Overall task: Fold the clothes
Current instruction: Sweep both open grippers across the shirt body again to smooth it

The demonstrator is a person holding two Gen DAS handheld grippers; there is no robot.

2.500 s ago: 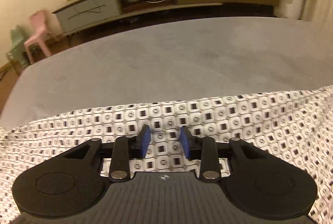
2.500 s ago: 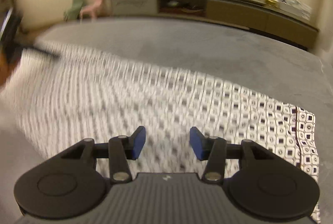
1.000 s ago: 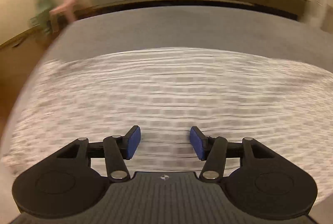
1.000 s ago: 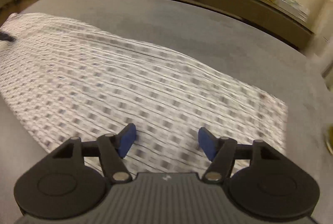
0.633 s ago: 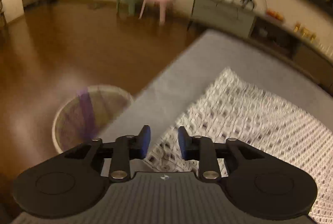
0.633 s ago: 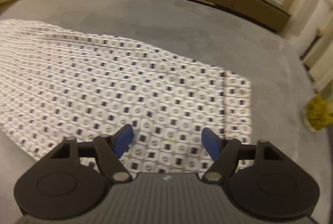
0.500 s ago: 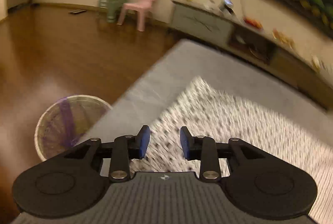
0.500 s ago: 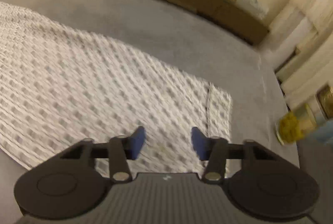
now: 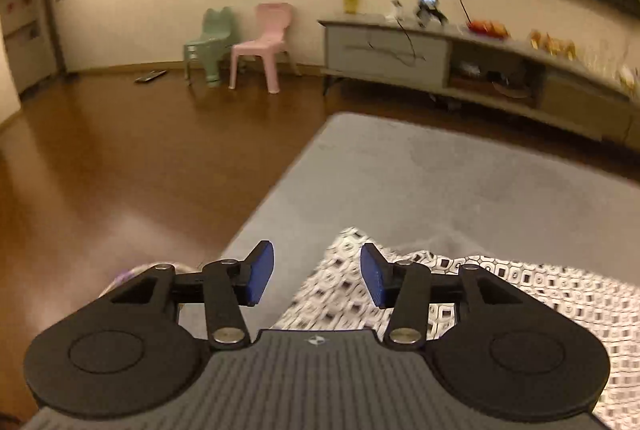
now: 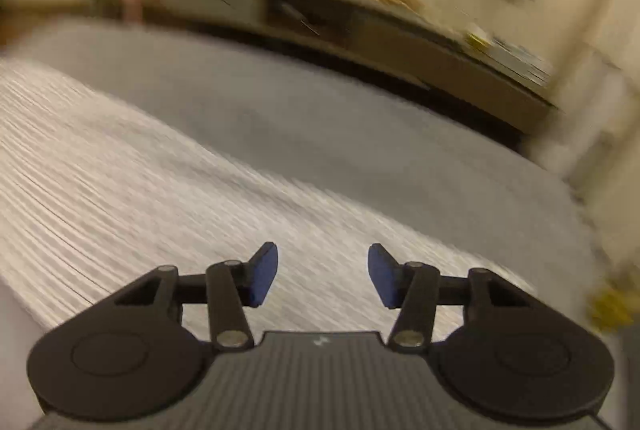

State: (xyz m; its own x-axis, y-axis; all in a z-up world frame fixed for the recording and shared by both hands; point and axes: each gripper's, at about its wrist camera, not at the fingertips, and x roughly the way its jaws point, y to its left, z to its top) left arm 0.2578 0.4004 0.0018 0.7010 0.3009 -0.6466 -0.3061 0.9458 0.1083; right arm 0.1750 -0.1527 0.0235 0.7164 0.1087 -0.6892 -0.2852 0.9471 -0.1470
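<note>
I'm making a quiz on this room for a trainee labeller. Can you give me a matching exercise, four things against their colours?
Things:
1. chair nearer the cabinet
2. chair farther from the cabinet
3. floor
4. bed cover

Colours:
A. grey
B. pink
C. brown
D. pale green

Pairs: 1-B, 2-D, 3-C, 4-A

left hand-held gripper (image 9: 317, 278) jaws opening, empty, right hand-held gripper (image 10: 322, 276) likewise
</note>
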